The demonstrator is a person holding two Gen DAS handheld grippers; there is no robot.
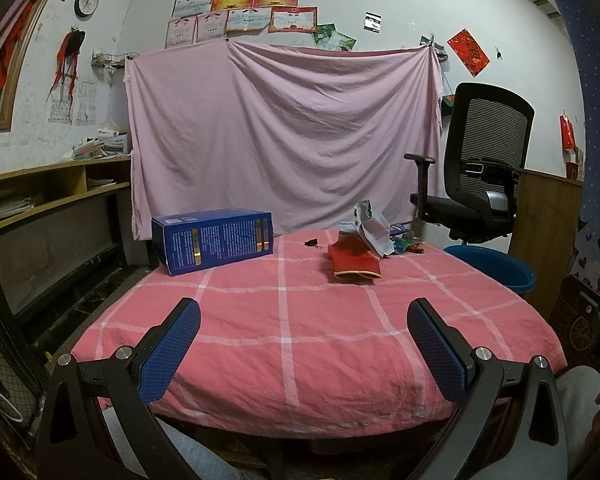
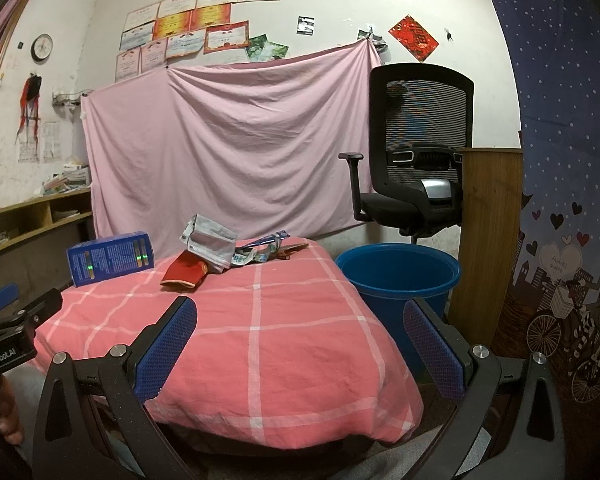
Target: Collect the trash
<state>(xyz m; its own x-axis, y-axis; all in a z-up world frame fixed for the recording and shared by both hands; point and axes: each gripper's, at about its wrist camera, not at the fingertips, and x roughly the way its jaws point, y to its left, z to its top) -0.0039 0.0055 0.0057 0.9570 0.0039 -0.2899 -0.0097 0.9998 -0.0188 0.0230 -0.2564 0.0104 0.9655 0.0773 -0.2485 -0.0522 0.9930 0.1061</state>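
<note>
1. Pink sheet (image 1: 284,132) — soft, creased, hung flat on the wall behind everything.
2. Table (image 2: 256,332) draped in a wrinkled red cloth with a white grid, corners rounded.
3. Chair (image 2: 416,152), black mesh back, beyond the table's far right corner.
4. Bucket (image 2: 396,280) — smooth blue plastic, round, on the floor just beside the table's right edge; nothing seen inside.
5. Box (image 1: 214,240), glossy blue cardboard, lying on its side at the far left of the table.
6. Trash (image 2: 216,252) heaped at the far right of the table: crumpled silver foil bag, red packet in front, small wrappers behind.
7. Left gripper (image 1: 304,328) low over the near edge, blue dimpled fingers (image 1: 172,348) spread wide, empty.
8. Right gripper (image 2: 300,328) likewise level, fingers (image 2: 434,350) wide apart, gripping nothing.
9. Clip (image 1: 312,244), small and black, between box and trash.
</note>
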